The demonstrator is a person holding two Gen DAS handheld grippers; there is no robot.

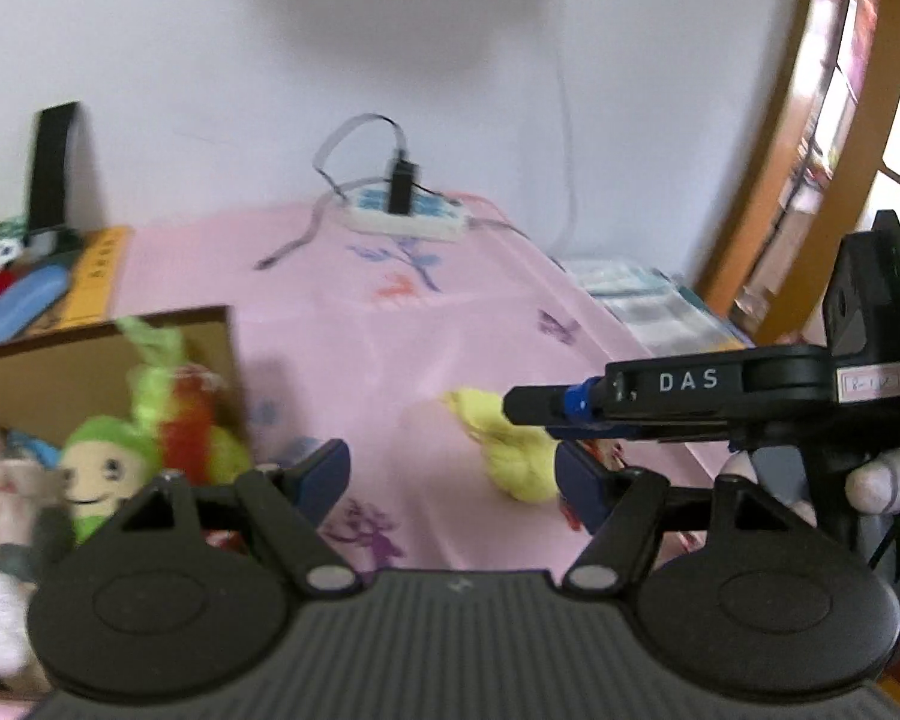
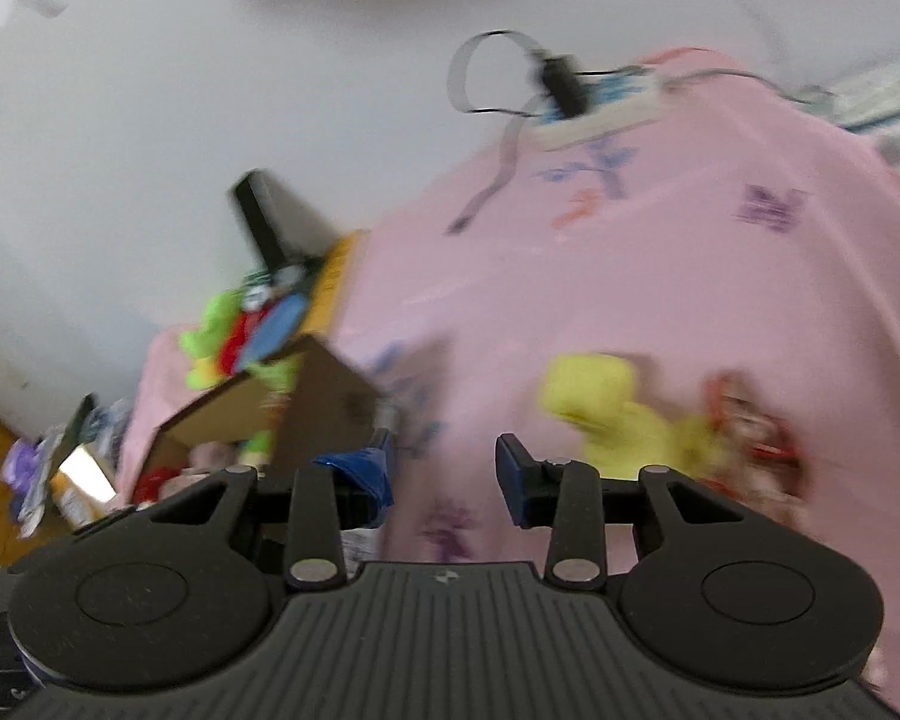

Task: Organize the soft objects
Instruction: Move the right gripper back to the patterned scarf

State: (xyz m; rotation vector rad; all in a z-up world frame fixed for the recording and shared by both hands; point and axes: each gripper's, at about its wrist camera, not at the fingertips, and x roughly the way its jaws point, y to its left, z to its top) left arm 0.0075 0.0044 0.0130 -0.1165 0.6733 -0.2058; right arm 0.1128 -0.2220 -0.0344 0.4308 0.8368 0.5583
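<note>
A yellow plush toy (image 1: 513, 444) lies on the pink tablecloth (image 1: 390, 324), just ahead of my left gripper's right finger. It also shows in the right wrist view (image 2: 612, 414), ahead and right, with a red-and-white soft thing (image 2: 750, 432) beside it. A brown cardboard box (image 1: 90, 372) at the left holds several plush toys, among them a green-hooded doll (image 1: 99, 474); the box shows in the right wrist view (image 2: 312, 402) too. My left gripper (image 1: 453, 480) is open and empty. My right gripper (image 2: 444, 480) is open and empty; its side (image 1: 678, 399) reaches in from the right over the yellow toy.
A white power strip (image 1: 405, 210) with a black plug and cables lies at the table's far edge by the wall. Books and toys (image 1: 48, 288) are stacked behind the box. Clear plastic packets (image 1: 642, 294) lie off the right edge. A wooden window frame (image 1: 810, 120) stands at right.
</note>
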